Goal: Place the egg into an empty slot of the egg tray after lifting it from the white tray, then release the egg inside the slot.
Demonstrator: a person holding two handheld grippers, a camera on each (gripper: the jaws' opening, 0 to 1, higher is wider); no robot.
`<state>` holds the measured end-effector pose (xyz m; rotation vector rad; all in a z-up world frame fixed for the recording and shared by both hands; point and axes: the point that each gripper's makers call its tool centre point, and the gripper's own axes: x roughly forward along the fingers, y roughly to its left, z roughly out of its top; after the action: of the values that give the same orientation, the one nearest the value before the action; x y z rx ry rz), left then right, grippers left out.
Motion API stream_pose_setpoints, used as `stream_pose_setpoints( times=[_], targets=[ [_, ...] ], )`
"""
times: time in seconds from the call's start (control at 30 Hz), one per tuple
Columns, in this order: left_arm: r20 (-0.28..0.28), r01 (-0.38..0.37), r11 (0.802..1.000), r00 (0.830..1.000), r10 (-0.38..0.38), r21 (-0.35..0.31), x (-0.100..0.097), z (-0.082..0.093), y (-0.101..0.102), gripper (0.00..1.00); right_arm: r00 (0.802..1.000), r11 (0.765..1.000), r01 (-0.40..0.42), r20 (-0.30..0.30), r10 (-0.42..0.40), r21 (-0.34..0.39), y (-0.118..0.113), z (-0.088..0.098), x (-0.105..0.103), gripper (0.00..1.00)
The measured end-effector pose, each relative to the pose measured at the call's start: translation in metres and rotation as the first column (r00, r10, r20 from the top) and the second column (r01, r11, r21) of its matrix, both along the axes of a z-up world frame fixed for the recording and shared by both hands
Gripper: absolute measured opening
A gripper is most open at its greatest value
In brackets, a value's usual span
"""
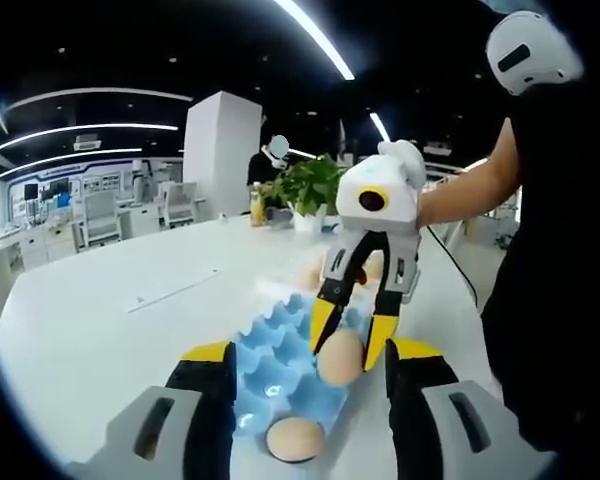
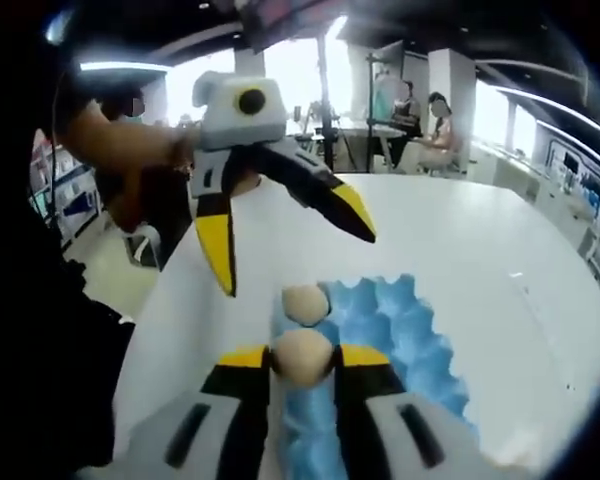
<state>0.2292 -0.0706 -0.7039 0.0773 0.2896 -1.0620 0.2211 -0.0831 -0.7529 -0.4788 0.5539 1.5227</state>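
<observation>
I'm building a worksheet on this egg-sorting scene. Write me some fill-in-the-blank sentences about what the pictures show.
1. The right gripper is shut on an ____.
2. The egg tray under it is ____ in colour.
3. The left gripper, with nothing between its yellow tips, is ____.
4. Another egg already sits in a ____ of the egg tray.

Missing words: egg; blue; open; slot

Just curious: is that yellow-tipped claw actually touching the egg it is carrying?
Touching. The right gripper view shows the right gripper with both jaws pressed against the egg.
</observation>
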Motion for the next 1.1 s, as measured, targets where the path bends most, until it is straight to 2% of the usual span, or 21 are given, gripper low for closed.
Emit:
stream_pose_setpoints(
  times=[0.9,1.1],
  targets=[
    [-0.011,0.003,1.000,1.000,-0.003,0.000,-0.003,-0.003,0.001,0.59,1.000,0.999,-0.017,0.008,0.017,-0.027,0.013,-0.016,0.001,0.25],
    [0.006,-0.009,1.000,1.000,0.009,-0.002,0.000,-0.001,0.001,0.61,1.000,0.999,-0.017,0.018,0.018,-0.044,0.015,-0.022,0.004,0.25]
  ],
)
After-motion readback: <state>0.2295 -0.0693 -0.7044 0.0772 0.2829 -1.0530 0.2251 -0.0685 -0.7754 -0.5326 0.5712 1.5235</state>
